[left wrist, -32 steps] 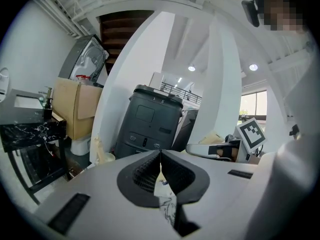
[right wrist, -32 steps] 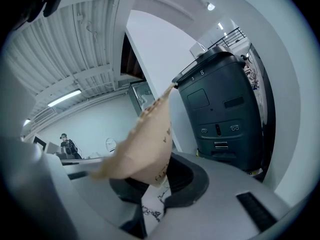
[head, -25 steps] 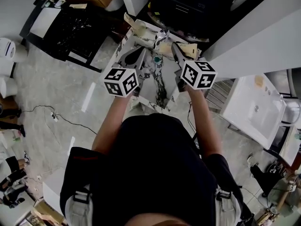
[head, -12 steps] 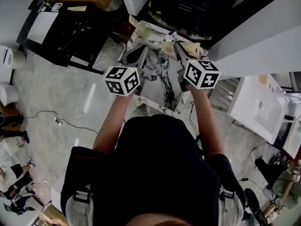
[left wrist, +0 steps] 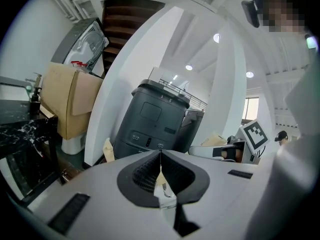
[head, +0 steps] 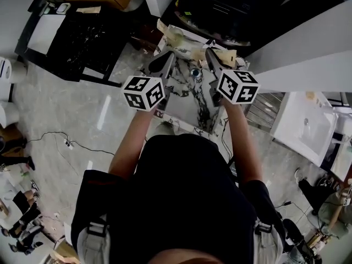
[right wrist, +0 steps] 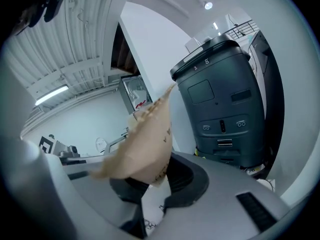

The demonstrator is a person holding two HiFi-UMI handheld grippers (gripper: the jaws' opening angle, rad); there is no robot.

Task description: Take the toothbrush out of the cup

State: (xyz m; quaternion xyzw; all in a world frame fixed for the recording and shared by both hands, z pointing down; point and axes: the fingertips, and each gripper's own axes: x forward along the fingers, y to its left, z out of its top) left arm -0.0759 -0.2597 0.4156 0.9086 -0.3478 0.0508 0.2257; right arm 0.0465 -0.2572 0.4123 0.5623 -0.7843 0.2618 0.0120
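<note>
Both over the marble counter [head: 186, 104] now. The left gripper [head: 172, 55] has its fingers pinched shut and empty, and the right gripper [head: 208, 50] looks closed too, tips behind a brown paper flap [right wrist: 145, 134]. The cup [head: 195, 72] stands between them, toothbrush too small to spot.

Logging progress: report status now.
Left gripper shut, empty. Right gripper: tips behind cardboard flap, state unclear. Cup on marble table between grippers, untouched; toothbrush not discernible.
</note>
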